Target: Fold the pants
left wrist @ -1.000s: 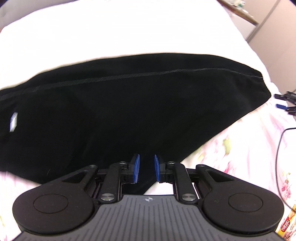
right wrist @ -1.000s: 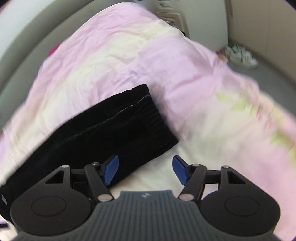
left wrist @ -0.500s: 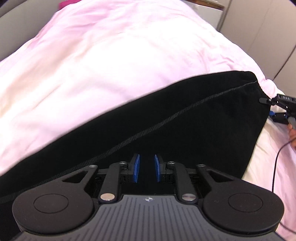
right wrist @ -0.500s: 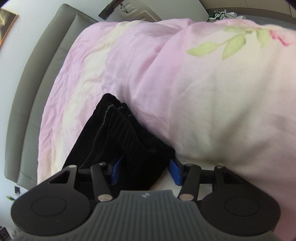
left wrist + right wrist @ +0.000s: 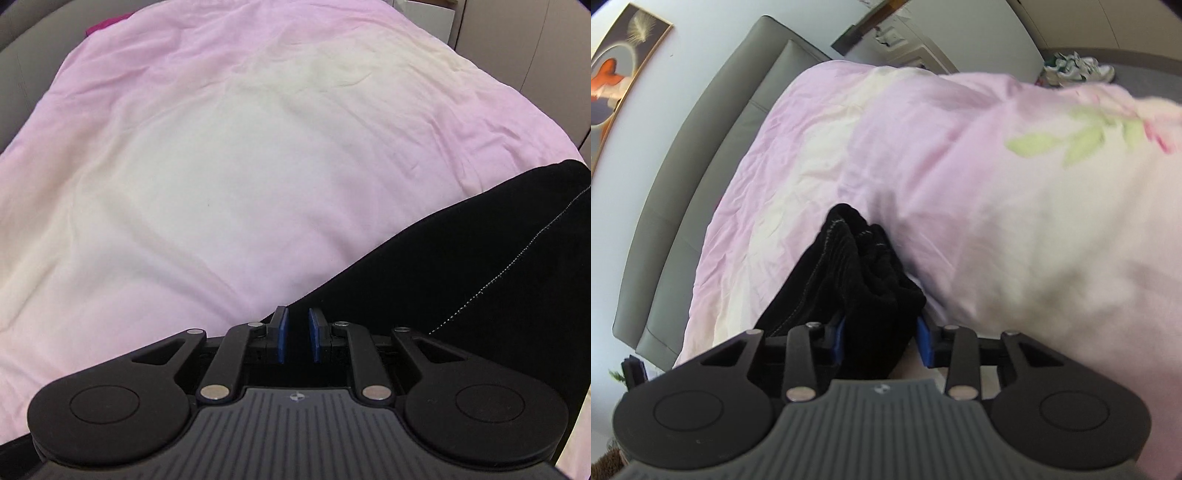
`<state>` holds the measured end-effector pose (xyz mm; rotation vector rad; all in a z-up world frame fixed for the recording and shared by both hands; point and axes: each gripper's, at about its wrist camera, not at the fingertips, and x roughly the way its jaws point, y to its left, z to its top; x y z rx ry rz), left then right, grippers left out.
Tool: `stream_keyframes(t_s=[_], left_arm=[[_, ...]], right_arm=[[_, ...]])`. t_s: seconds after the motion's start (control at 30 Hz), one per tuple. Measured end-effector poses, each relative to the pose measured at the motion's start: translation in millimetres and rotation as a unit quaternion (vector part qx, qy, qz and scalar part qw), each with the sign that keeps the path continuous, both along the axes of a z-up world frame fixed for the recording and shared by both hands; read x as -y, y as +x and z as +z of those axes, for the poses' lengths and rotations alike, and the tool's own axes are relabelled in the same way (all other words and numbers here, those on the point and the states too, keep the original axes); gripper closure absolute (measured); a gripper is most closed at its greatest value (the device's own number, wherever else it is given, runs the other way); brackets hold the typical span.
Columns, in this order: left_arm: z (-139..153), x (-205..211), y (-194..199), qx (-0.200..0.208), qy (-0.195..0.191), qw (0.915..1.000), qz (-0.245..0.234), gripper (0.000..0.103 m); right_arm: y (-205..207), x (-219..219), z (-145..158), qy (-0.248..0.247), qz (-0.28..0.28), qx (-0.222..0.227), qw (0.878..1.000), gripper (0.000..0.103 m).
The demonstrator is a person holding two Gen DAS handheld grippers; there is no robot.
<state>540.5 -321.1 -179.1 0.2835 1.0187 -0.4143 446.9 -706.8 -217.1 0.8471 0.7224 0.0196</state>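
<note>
Black pants bunched in my right claw, on the pink duvet.

My right gripper (image 5: pixel 882 341) was closing, the pants (image 5: pixel 857 280) wadded between its blue pads. My left gripper (image 5: pixel 295 336) stood nearly shut over the pants' edge (image 5: pixel 461 258); I couldn't tell whether it pinched cloth. Beyond lay the duvet (image 5: pixel 221 166), then a grey headboard (image 5: pixel 701 155).
</note>
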Motion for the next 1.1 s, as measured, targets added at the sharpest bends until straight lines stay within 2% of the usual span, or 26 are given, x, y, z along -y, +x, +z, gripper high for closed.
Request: stream_keyframes(t_s=[0.1,0.23,0.33,0.4,0.47,0.53,0.63,0.7,0.8,0.93,1.1], left_arm=[[18.4,-7.1,-19.2,0.001,-0.011,0.9997,-0.022,0.084],[36.8,-1.0,-59.7,-0.024,-0.026,0.9934,-0.109,0.084],[37.7,5.7,-99.5,-0.043,-0.024,0.9847,-0.167,0.084],[27.8,11.8,-118.8,-0.049,-0.008,0.9818,-0.184,0.084],[11.6,19.3,-123.5,-0.053,0.013,0.9832,-0.174,0.084],[1.5,21.6,-120.3,-0.061,0.008,0.9868,-0.15,0.085],[17.8,8.2,-120.1,-0.061,-0.028,0.9911,-0.115,0.085],[36.1,-8.3,-128.3,-0.047,-0.035,0.9921,-0.111,0.085],[64.5,-49.0,-145.2,-0.032,-0.04,0.9939,-0.097,0.085],[84.8,-110.2,-163.6,-0.03,-0.045,0.997,-0.055,0.085],[90.4,-184.1,-189.4,-0.027,-0.073,0.997,0.0,0.085]], right_arm=[[-0.8,-4.0,20.0,-0.01,0.004,0.009,1.0,0.071],[-1.4,-12.8,53.0,-0.023,0.018,0.026,0.999,0.072],[-3.2,-23.9,80.3,-0.04,0.031,0.039,0.998,0.073],[-5.1,-32.8,96.6,-0.053,0.04,0.045,0.997,0.073],[-4.7,-43.6,112.9,-0.069,0.048,0.048,0.995,0.074],[-6.2,-54.8,128.8,-0.077,0.055,0.054,0.994,0.074],[-5.6,-77.7,155.8,-0.096,0.069,0.058,0.991,0.074],[-5.4,-96.8,175.6,-0.111,0.085,0.062,0.988,0.075],[-6.2,-134.1,205.2,-0.126,0.115,0.078,0.982,0.075],[-4.6,-200.5,235.3,-0.149,0.161,0.09,0.972,0.075],[-1.6,-300.6,241.9,-0.188,0.219,0.088,0.953,0.075]])
